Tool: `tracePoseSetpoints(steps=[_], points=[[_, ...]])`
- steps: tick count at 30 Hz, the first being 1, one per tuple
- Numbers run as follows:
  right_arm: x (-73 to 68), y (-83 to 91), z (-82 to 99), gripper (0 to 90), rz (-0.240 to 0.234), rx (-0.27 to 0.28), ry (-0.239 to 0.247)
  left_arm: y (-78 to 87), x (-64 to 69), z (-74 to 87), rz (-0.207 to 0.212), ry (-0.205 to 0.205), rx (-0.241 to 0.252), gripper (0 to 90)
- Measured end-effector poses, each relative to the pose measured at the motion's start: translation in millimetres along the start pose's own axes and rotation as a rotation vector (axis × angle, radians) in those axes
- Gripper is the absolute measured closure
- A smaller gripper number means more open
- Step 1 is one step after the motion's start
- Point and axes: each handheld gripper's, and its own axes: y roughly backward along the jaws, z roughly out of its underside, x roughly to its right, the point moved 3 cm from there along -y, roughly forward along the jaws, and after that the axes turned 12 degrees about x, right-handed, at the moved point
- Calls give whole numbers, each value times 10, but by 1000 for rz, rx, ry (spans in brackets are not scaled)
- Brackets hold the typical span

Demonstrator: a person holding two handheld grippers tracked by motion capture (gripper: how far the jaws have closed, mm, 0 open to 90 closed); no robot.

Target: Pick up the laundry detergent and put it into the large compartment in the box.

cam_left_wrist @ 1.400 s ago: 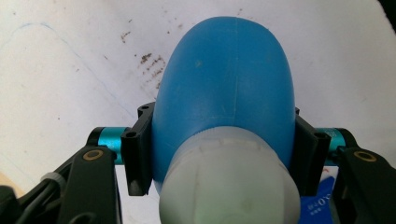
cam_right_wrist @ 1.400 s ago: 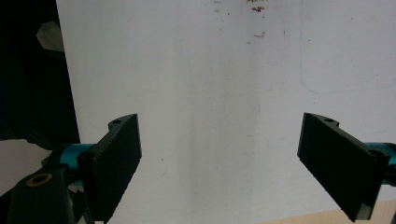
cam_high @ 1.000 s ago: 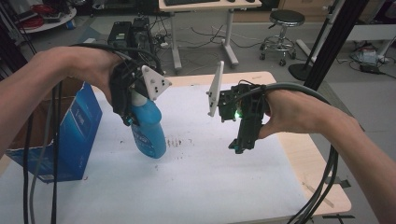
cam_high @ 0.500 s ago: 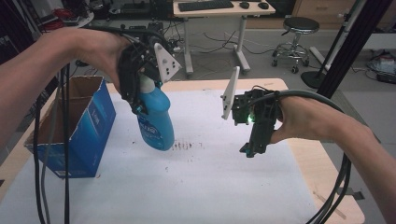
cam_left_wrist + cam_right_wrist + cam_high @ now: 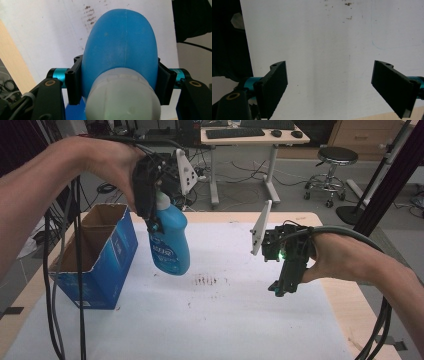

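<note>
A blue plastic bottle (image 5: 169, 242) with a pale cap hangs in the air over the white table cover, beside the open blue cardboard box (image 5: 102, 255). My left gripper (image 5: 152, 222) is shut on the bottle's neck, pointing down. In the left gripper view both pads press the bottle (image 5: 120, 47) just below its cap. My right gripper (image 5: 281, 287) hovers over the right part of the table, pointing down. In the right gripper view that gripper (image 5: 329, 82) stands open with only white cover between its jaws.
The white cover (image 5: 200, 320) carries a patch of dark specks (image 5: 206, 280) near its middle. Wooden table edges (image 5: 350, 305) show at right and left. Cables hang from both grippers. An office stool (image 5: 336, 157) and a desk stand beyond the table.
My left gripper has lifted the blue bottle off the cover, up and slightly toward the box. The right gripper has kept its place.
</note>
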Motion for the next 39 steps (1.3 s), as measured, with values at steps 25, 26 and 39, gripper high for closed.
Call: tracePoseSetpoints(steps=[25,26,39], points=[[46,-73,12,128,-7,1,4,542,90,529,-122,314,56,377],[48,-79,15,128,-9,1,4,564,106,548,-127,326,64,377],[48,-99,20,128,-12,0,4,838,229,829,-189,432,104,377]])
